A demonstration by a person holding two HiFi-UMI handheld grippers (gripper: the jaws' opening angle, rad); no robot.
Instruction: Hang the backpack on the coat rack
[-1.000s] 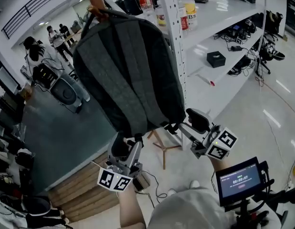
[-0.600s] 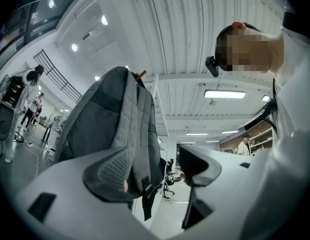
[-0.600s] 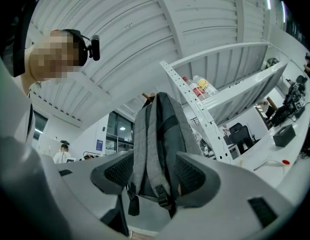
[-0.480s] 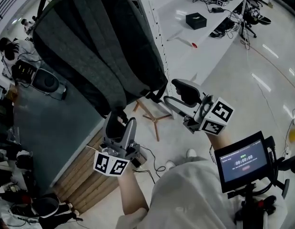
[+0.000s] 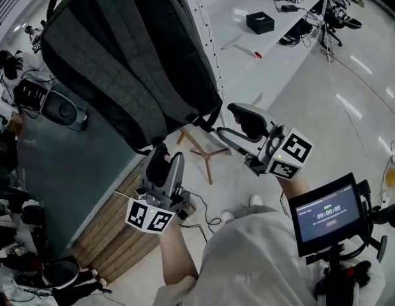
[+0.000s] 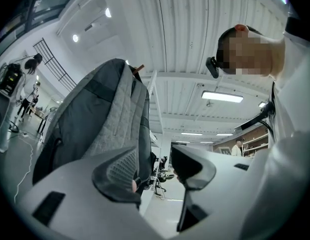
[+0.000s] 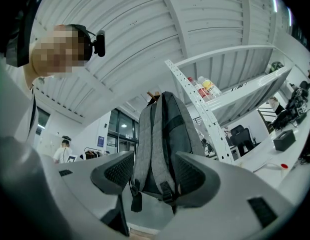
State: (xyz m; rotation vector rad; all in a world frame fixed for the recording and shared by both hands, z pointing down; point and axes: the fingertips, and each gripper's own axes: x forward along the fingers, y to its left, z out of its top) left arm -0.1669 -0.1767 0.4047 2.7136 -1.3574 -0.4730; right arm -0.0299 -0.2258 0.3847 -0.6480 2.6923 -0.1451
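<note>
Backpack (image 5: 127,62) of grey fabric hangs with its top at a wooden hook (image 7: 153,95) of the coat rack, beside a white shelving upright (image 5: 203,18), its padded back and shoulder straps (image 5: 160,75) turned toward the person below. Both tools sit under the bag's bottom edge and point slightly upward. The left tool (image 5: 164,160) is closing at mid-width; nothing lies between its pads, and the bag's lower corner shows just beyond one of them. The right tool (image 5: 238,127) stands wide, and it too is empty, the bag framed well beyond its jaws.

With neither tool gripping it, the bag appears to carry its own weight from the hook, so the hanging looks done or nearly so. It reads as soft and limp rather than stiff: the body sags and the strap ends dangle loose at the bottom. How heavily it is packed cannot be judged. If it needs resettling, the top carry loop near the hook or the strap webbing would give the firmest hold, since the broad fabric panels would likely bunch and slip. A white worktop (image 5: 280,56) runs along the right.
</note>
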